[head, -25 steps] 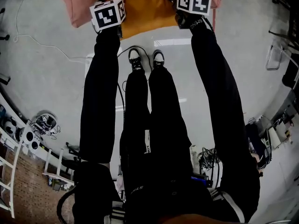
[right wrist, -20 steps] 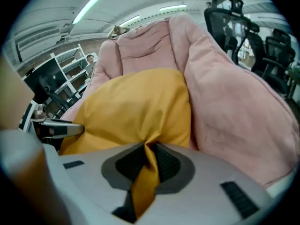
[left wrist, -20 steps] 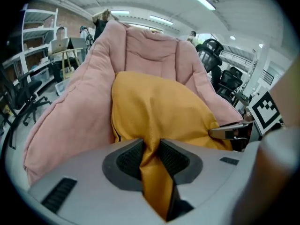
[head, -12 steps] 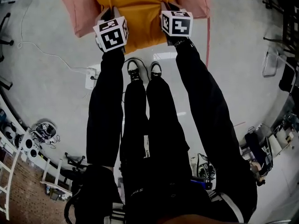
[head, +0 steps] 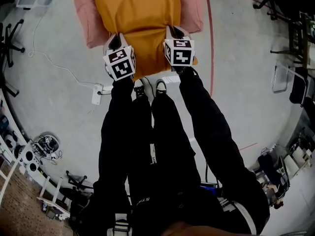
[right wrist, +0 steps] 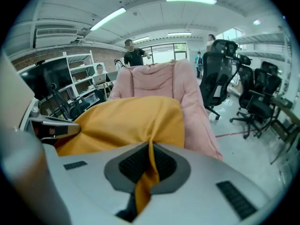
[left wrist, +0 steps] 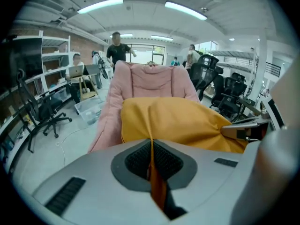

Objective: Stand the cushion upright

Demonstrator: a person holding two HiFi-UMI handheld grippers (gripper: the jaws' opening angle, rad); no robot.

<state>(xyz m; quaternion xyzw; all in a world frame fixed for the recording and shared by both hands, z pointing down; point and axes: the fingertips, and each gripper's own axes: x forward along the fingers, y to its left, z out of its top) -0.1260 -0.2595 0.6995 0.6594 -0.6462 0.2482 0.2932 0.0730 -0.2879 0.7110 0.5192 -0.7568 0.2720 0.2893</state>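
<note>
The left tool (left wrist: 151, 153) is clamped shut on a fold at the near edge of the yellow cushion (head: 135, 14), which rests on a pink beanbag (head: 86, 14) on the floor (head: 54, 82), while the right tool (right wrist: 150, 161) pinches that same edge further right.

The head view looks steeply down past the person's legs (head: 147, 146) to the floor (head: 59, 92), with the orange cushion (head: 135, 18) at the top centre of the frame. Each gripper view sits just behind its own jaws, very close to the pinched orange cloth at bottom centre, and faces forward across the cushion into the room, with ceiling lights (left wrist: 101, 5) along the top. All three views share the orange cushion and the pink cushion (head: 86, 14) around it, and the view riding on the left gripper (head: 114, 39) also catches the right gripper (left wrist: 229, 131) at its right edge.
</note>
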